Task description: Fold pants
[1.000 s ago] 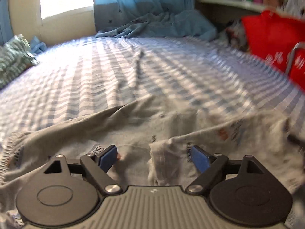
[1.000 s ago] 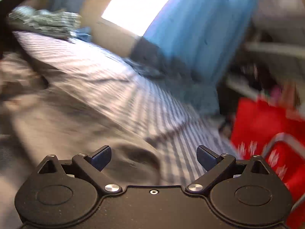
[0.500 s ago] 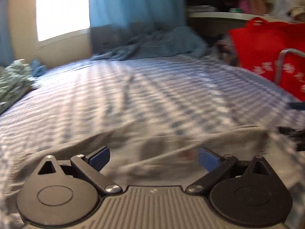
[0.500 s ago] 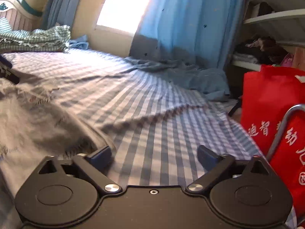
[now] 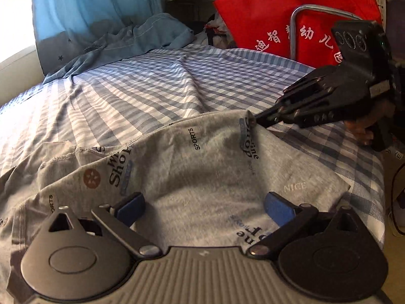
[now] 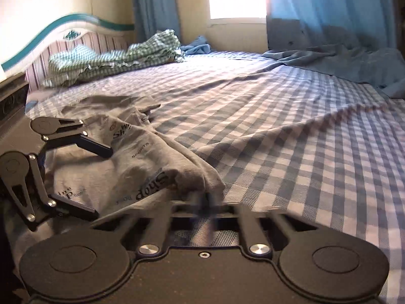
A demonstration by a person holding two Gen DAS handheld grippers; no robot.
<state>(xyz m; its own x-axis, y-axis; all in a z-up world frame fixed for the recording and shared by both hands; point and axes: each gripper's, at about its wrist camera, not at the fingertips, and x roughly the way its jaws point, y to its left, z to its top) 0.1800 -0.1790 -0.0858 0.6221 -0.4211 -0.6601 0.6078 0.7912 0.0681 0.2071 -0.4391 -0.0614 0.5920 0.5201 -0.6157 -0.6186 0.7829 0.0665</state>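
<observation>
Grey printed pants (image 5: pixel 202 167) lie rumpled on the checked bed sheet (image 5: pixel 152 88); they also show in the right wrist view (image 6: pixel 121 177). My left gripper (image 5: pixel 205 206) is open, its blue fingertips (image 5: pixel 130 206) low over the grey cloth with nothing between them. It also shows in the right wrist view (image 6: pixel 101 179), open. My right gripper (image 6: pixel 208 198) is shut on a far corner of the pants and holds it slightly raised. It also shows in the left wrist view (image 5: pixel 255 120), pinching that corner at the right.
A red bag (image 5: pixel 291 17) and a metal chair frame (image 5: pixel 293 33) stand past the bed's right edge. A blue blanket (image 5: pixel 131 43) lies at the far side. Green checked bedding (image 6: pixel 114 55) lies by the headboard (image 6: pixel 63 27). Curtains (image 6: pixel 329 7) hang by the window.
My right gripper has closed on the pants' corner; it was open half a second ago. My left gripper stayed open and swung right over the pants, so the right gripper came into its view.
</observation>
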